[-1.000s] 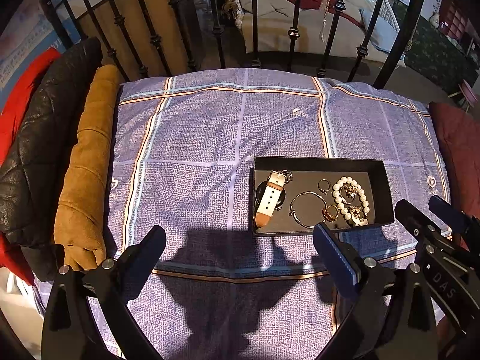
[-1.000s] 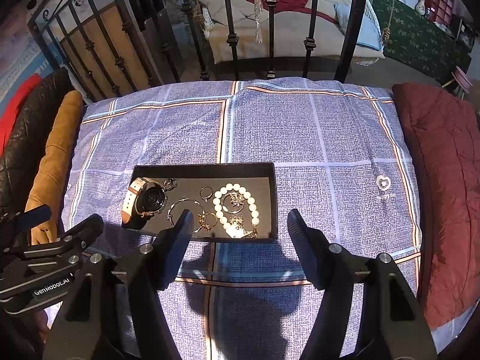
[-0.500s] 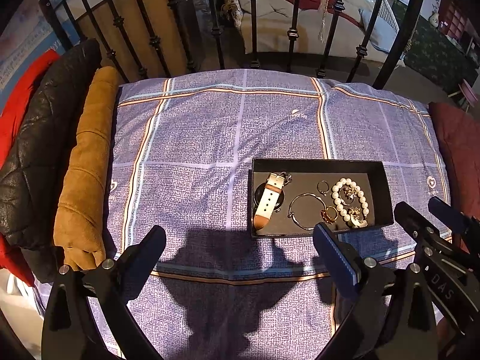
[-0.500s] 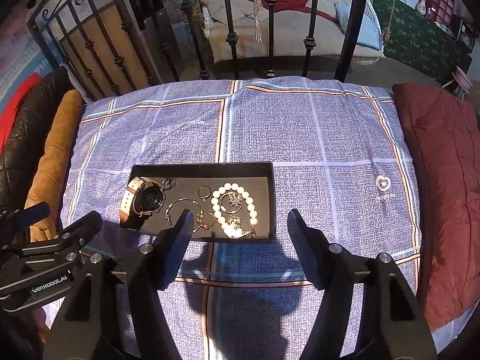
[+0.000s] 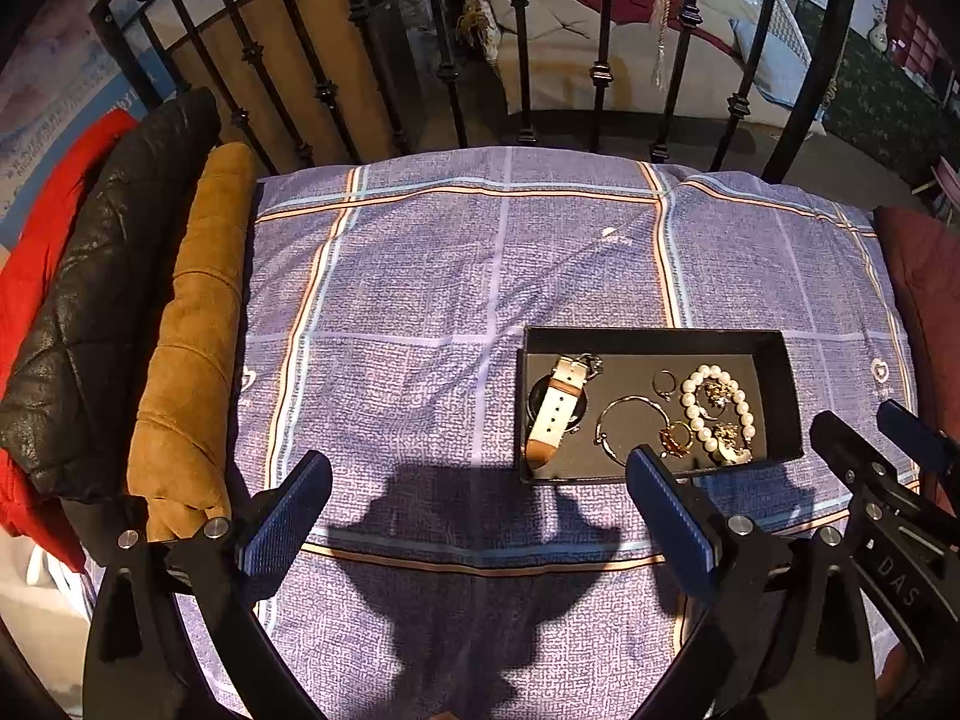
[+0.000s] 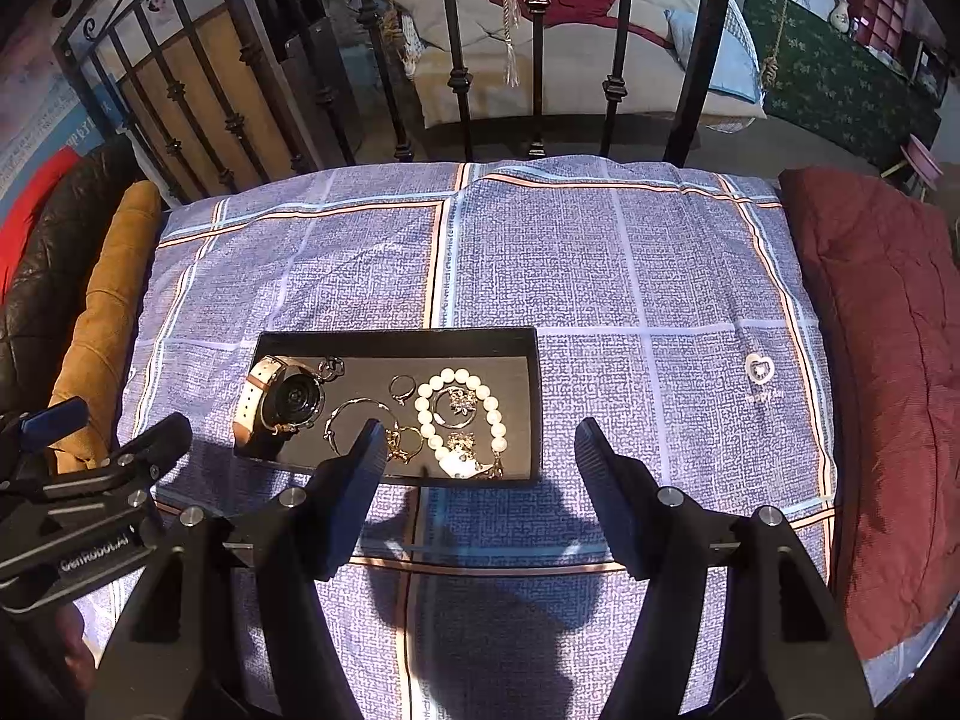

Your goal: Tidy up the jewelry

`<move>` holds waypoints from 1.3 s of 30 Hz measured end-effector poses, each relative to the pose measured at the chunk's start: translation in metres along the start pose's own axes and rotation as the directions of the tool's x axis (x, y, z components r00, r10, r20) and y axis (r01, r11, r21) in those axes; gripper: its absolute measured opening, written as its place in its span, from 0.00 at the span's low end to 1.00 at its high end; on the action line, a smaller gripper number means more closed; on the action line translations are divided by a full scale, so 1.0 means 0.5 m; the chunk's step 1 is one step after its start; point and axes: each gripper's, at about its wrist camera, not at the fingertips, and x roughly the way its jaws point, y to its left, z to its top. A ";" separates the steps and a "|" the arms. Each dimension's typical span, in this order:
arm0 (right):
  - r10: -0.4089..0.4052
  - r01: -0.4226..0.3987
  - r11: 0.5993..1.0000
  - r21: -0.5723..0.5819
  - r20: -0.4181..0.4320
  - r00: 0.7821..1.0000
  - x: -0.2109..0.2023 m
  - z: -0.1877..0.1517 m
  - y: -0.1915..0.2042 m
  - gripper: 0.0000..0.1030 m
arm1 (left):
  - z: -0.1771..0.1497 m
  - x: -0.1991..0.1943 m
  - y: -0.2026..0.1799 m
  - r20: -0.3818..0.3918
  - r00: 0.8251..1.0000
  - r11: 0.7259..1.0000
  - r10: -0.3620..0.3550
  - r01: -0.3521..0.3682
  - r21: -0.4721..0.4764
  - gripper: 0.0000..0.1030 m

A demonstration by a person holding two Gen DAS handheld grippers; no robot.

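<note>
A bed covered by a purple checked quilt [image 5: 420, 312] is shown ahead of both tongs; folded garments, black [image 5: 96, 312] and tan [image 5: 192, 330], are laid along its edge, beyond the left tongs' left finger; a dark red quilt [image 6: 882, 372] is seen past the right tongs' right finger; a black tray [image 6: 390, 341] is set on the purple quilt, just ahead of the right tongs' left finger and of the left tongs' right finger; within it are laid a watch [image 6: 282, 399] nearest the left tongs, a thin bangle [image 5: 630, 420], a pearl bracelet [image 6: 459, 414] and a small ring [image 5: 665, 383]; the left tongs [image 5: 480, 516] and right tongs [image 6: 480, 474] are held wide apart above the quilt, nothing gripped.
</note>
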 end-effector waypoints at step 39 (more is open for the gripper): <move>-0.019 0.020 0.999 -0.026 0.019 1.000 -0.011 -0.010 0.006 0.63 | -0.008 -0.008 0.003 -0.009 0.999 0.999 -0.030 0.030 -0.033 0.94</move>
